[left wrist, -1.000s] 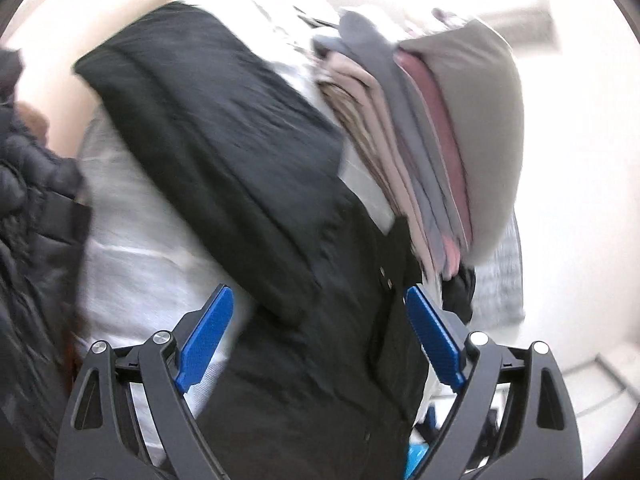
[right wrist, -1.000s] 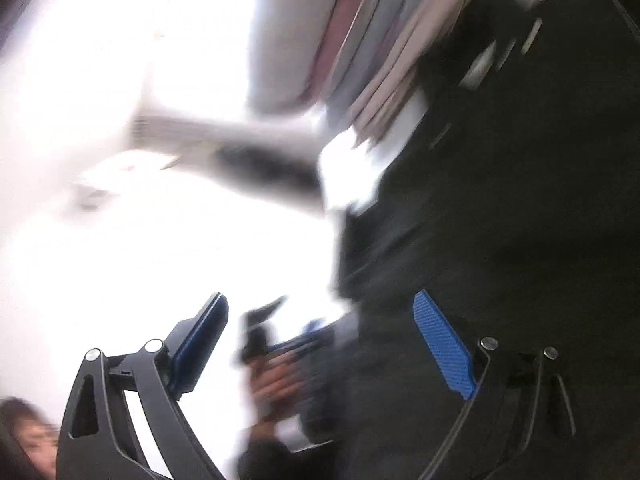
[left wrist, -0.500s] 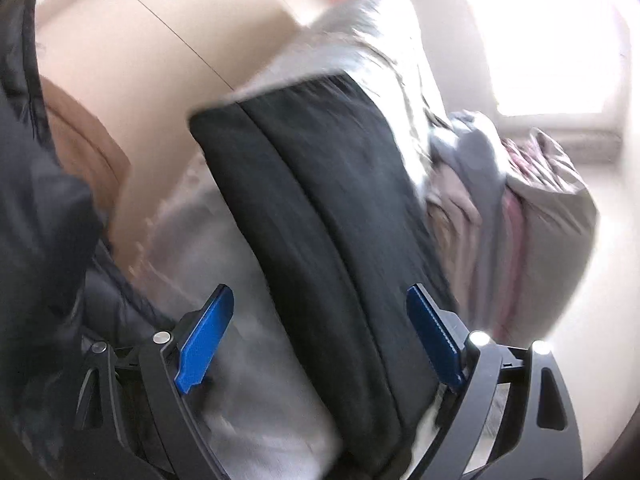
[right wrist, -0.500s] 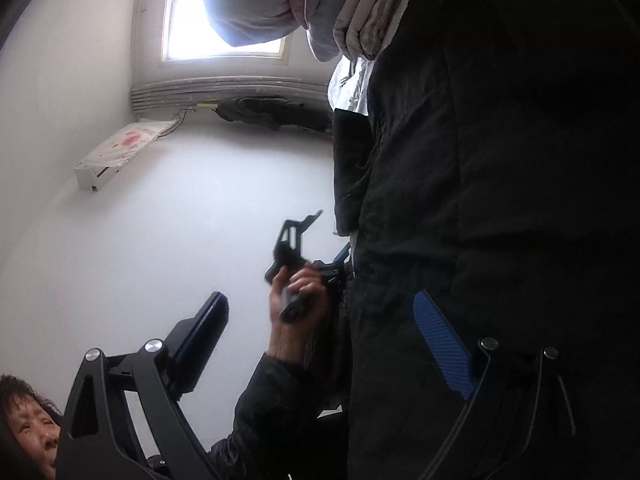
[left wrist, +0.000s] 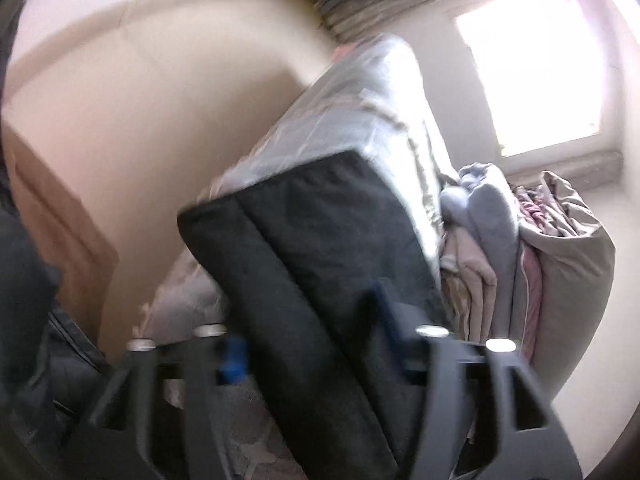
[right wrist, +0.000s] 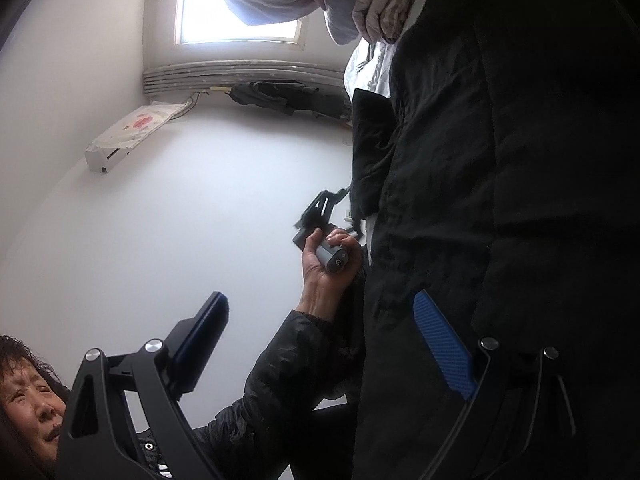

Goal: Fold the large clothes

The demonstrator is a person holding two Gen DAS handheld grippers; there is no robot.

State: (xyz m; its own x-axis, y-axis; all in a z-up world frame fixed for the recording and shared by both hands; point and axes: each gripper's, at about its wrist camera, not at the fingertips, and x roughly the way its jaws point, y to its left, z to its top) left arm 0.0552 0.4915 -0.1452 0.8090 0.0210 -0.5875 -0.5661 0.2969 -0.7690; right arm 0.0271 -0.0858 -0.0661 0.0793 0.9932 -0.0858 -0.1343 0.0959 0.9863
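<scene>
A large black coat (left wrist: 320, 240) lies folded, its thick folded edge running toward the left wrist camera. My left gripper (left wrist: 310, 336) is blurred and closing, and its blue pads sit against both sides of that fold. In the right wrist view the same black coat (right wrist: 520, 200) fills the right half. My right gripper (right wrist: 320, 344) is open; its right pad is against the coat and its left pad is in free air. A hand (right wrist: 324, 268) holds the left gripper (right wrist: 320, 208) at the coat's edge.
A shiny silver-grey padded item (left wrist: 360, 112) lies under the coat. Beside it stands a stack of folded clothes (left wrist: 520, 260) in grey, pink and beige. A bright window (right wrist: 240, 0) with a radiator (right wrist: 240, 76) below it is behind. A person's black sleeve (right wrist: 280, 380) crosses between my right fingers.
The left jaws have come together from wide apart onto the black fold. The left view swung from the coat's front to its folded edge. The right view settled from a blur.
</scene>
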